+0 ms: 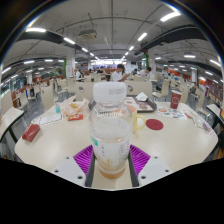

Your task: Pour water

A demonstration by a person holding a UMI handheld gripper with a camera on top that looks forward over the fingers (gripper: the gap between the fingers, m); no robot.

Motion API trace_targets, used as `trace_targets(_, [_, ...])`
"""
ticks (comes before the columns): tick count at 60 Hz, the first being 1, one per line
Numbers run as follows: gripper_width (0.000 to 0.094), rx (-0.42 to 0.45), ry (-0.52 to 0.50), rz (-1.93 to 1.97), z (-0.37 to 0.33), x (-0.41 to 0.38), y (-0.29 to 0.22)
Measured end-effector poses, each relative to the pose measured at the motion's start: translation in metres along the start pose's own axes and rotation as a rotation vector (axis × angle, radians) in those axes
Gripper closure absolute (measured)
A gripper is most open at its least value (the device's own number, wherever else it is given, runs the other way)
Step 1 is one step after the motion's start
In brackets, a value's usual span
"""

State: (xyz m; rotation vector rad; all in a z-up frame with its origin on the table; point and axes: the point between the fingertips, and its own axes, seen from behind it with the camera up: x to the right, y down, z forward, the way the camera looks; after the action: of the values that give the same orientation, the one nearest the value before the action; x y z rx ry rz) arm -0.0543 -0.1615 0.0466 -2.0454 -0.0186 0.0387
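Observation:
A clear plastic bottle point(110, 128) with a white cap and a white label stands upright between my fingers, with a little water in its bottom. My gripper point(111, 160) is shut on the bottle; both purple pads point(84, 158) press its lower sides. The bottle is held above a pale table point(50, 145). A dark red round thing point(154, 124) lies on the table to the right, beyond the fingers.
A red flat packet point(32, 132) lies on the table at the left. An orange-and-white box point(74, 110) and other small items stand beyond the bottle. A person point(119, 73) sits far behind. More tables fill the hall.

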Motion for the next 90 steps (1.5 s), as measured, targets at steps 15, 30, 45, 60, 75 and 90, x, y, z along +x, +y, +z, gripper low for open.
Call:
trace_targets(15, [0.0494,-0.018,0.035,-0.039,-0.014,0.018,-0.031])
trace_targets(30, [0.0493,-0.064,0.294,-0.314,-0.015,0.128,-0.108])
trace_targets(45, [0.0493,-0.112,0.607,-0.992,0.032,0.210,-0.197])
trace_targets(60, [0.0495,-0.048,0.709,-1.712,0.090,0.176,-0.228])
trace_targets(75, [0.0494,-0.084,0.660,-1.890,0.111,0.181,-0.198])
trace_targets(90, [0.0494,-0.015,0.527,-1.400,0.104,0.190,-0.210])
